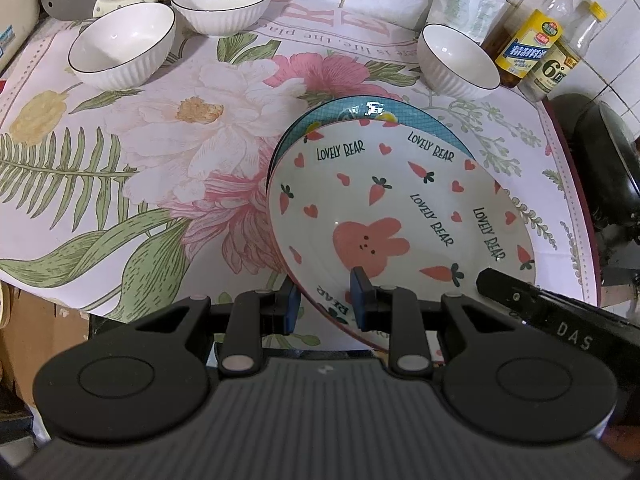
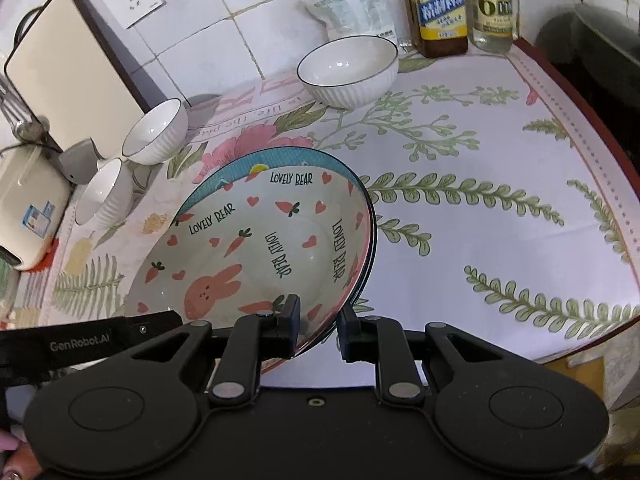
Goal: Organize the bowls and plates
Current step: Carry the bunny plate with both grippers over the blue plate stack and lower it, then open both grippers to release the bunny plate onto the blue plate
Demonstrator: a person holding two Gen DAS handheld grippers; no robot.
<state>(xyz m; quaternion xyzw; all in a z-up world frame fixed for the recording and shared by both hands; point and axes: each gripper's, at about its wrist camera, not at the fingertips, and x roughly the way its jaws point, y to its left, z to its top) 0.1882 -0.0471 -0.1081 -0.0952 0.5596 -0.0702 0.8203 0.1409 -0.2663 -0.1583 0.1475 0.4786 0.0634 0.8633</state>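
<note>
Left wrist view: left gripper had its blue pads either side of the near rim of the bunny plate, one pad under the edge and one over the inner face, pinching it. The plate was tilted, near edge raised, w/ its far edge over the blue plate beneath; prob. held at the rim so it could be lowered square onto the blue one. Whether the two plates touched at the back, can't tell. The right gripper's black arm showed at the lower right, meeting the same plate from the other side. Three white bowls sat apart on the floral cloth: two close together at the far left, bowl A and bowl B, plus a third bowl far right by the sauce bottles. Not stacked yet, so the bowl part looked undone.

Right wrist view: right gripper also straddled the bunny plate's rim, left finger over the inner face, right finger outside; the fingers stood near together around the edge, apparently nipping it, though actual contact of the outer pad was hard to see. Two grips on one plate likely gave steadier control of a wide, slippery dish. The blue plate peeked out behind as a crescent. A cutting board leaned on the tiled wall at the left.
</note>
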